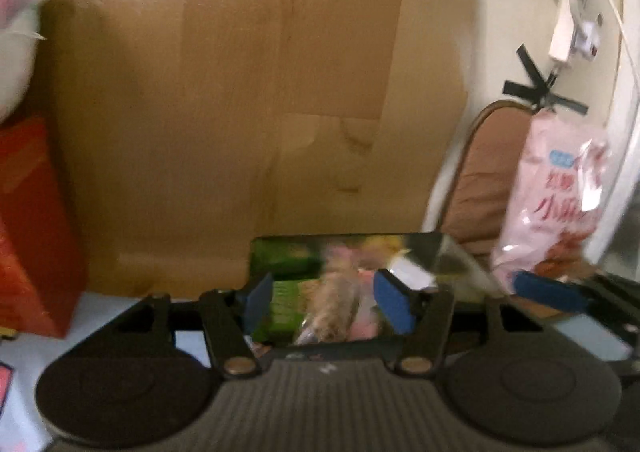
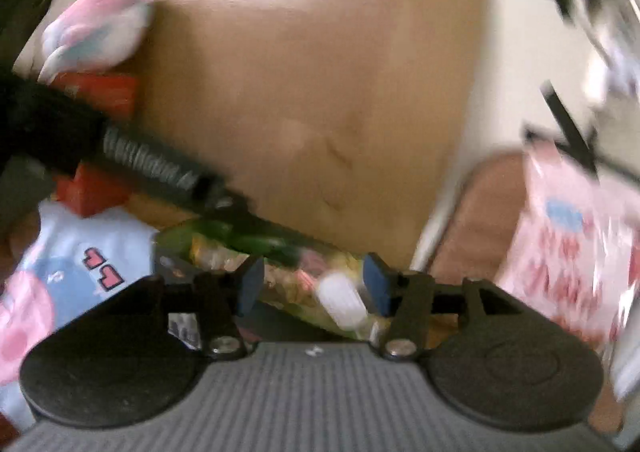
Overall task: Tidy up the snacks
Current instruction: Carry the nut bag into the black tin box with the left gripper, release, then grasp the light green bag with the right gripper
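Big cardboard box [image 1: 248, 99] fills the far side. The pink snack bag [image 1: 548, 203] stands at the right against a brown cushion [image 1: 484, 175]: light, crinkly, slippery film, so I'd pinch a top corner or seam. Nearer, a clear-lidded tray of small snacks [image 1: 320, 284] lies right ahead; those are soft and crushable. Left gripper [image 1: 326, 302] and right gripper [image 2: 312, 284] both have jaws spread, pinching nothing as far as I can see.
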{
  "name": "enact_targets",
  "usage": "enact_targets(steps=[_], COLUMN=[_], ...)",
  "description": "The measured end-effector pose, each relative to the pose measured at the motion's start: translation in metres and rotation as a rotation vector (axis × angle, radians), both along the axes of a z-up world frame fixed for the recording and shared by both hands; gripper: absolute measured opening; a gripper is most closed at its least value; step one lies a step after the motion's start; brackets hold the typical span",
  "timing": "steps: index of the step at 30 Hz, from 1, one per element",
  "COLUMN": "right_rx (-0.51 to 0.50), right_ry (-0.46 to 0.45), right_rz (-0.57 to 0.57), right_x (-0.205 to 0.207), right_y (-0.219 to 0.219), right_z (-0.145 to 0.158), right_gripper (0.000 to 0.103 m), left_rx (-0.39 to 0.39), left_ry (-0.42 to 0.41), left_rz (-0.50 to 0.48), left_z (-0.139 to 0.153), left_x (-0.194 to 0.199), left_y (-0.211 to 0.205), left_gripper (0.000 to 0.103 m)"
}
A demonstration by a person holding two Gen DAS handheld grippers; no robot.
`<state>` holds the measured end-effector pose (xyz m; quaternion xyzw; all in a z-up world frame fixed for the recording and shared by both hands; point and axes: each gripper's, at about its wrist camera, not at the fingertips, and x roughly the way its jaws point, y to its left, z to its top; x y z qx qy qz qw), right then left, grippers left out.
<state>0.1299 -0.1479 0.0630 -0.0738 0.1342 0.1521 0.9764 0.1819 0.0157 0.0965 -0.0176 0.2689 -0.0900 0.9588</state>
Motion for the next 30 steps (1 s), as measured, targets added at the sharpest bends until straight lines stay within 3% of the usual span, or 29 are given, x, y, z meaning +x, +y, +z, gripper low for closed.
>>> enact_targets(steps=[4,10,16,21,26,30], right_rx=[0.098,0.233,0.258,0.239,0.232,0.149], right_ry=[0.058,0.178,0.280,0.301,0.352,0.355], right_rz=[-0.010,0.056,0.156,0.242,0.239,0.278], right_x=[-0.025,-0.065,-0.103,-0.130,-0.151,-0.172], right_y=[-0.022,-0.038,-0.025,-0.018,-0.028,-0.014], right_z=[-0.015,-0.037,-0.056,-0.055,-0.066,-0.078], right_gripper=[0.058,0.058,0.059,0.060,0.070,0.079], left_rx=[0.070,0.053,0.140,-0.004,-0.110,-0.125], left_ry=[-0.028,0.050,0.075,0.162,0.192,0.230], left_rz=[0.050,0.075,0.101,0.035,-0.108,-0.171], left_z=[-0.005,-0.015,-0.036,-0.044,-0.039,-0.042], left_x=[-0.026,-0.070,-0.122,-0.162,-0.177,-0.173], left_y=[0.000,0.026,0.034,0.049,0.034,0.014], left_gripper=[0.057,0.057,0.057,0.054,0.047,0.047])
